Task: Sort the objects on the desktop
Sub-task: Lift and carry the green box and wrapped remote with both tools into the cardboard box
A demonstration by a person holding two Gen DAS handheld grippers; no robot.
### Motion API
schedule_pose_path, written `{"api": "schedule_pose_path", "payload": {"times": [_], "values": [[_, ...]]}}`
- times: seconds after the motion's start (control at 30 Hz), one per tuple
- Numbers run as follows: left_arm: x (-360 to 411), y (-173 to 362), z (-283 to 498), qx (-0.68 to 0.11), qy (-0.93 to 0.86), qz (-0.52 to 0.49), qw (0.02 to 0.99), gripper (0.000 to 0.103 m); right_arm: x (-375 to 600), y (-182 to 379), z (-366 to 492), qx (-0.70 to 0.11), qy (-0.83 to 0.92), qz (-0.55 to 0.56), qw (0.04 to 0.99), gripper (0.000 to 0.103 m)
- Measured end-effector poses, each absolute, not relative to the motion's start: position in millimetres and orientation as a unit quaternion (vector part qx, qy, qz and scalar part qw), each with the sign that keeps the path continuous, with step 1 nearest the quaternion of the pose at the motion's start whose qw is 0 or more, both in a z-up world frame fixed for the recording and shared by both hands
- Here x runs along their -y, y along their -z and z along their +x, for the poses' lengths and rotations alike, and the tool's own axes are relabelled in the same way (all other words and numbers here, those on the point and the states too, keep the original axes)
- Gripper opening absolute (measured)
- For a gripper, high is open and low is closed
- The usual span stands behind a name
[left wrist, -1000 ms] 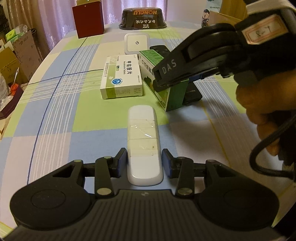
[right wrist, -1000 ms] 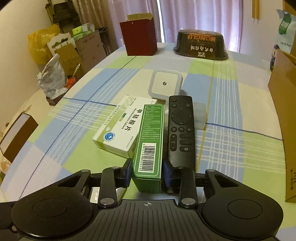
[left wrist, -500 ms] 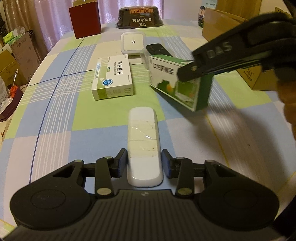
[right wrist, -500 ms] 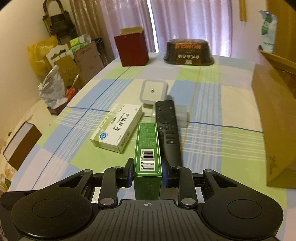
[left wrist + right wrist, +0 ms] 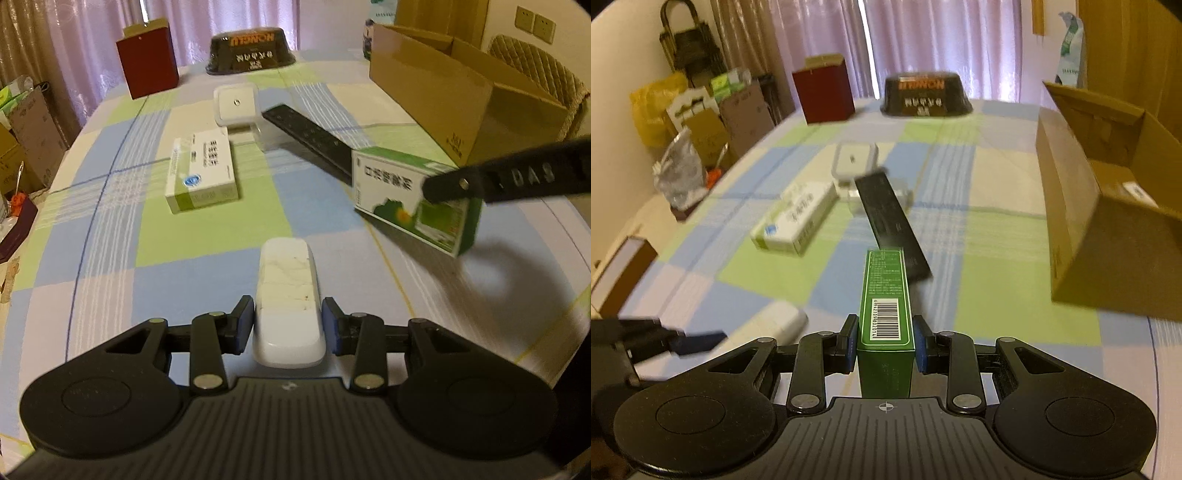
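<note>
Right gripper (image 5: 884, 345), clamped on the green cardboard carton (image 5: 884, 295), has lifted it rightward toward the frame-right brown cardboard box (image 5: 1108, 206); left gripper (image 5: 288, 325) still grips the white plastic remote (image 5: 288, 295).

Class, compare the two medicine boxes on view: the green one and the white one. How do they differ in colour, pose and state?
The green box is dark green with a barcode on its narrow side; the white box is white with a light green edge. The green box is held off the table, clamped on edge in the right hand-held gripper; the white box lies flat on the checked tablecloth, untouched. Both are oblong cardboard cartons with printed text.
</note>
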State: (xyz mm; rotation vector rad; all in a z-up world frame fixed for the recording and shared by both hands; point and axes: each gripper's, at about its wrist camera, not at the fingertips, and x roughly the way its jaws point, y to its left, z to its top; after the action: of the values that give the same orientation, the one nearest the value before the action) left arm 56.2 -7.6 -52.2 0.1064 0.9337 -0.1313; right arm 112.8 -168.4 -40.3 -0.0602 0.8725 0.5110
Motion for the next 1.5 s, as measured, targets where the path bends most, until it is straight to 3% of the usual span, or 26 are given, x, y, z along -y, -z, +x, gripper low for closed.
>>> {"api": "schedule_pose_path", "payload": {"times": [0.3,0.37,0.5,0.63,1.5], "values": [[11.9,69.7,55.4,-0.478,0.063,0.073,0.873,0.036,180.2,58.4,98.4,-0.435,-0.239,-0.052,0.866,0.029],[12.2,69.8,54.0,-0.477,0.063,0.079,0.873,0.041,180.5,61.4,98.7,-0.437,-0.239,-0.054,0.866,0.029],[12.6,69.8,50.8,-0.478,0.063,0.089,0.872,0.043,179.6,65.7,98.6,-0.436,-0.240,-0.060,0.865,0.029],[11.0,68.6,51.6,-0.485,0.072,0.075,0.868,0.035,176.8,68.5,102.2,-0.437,-0.240,-0.065,0.865,0.029],[18.2,46.7,53.7,-0.446,0.090,0.063,0.888,0.034,173.8,54.7,113.3,-0.407,-0.227,-0.092,0.880,0.029]]}}
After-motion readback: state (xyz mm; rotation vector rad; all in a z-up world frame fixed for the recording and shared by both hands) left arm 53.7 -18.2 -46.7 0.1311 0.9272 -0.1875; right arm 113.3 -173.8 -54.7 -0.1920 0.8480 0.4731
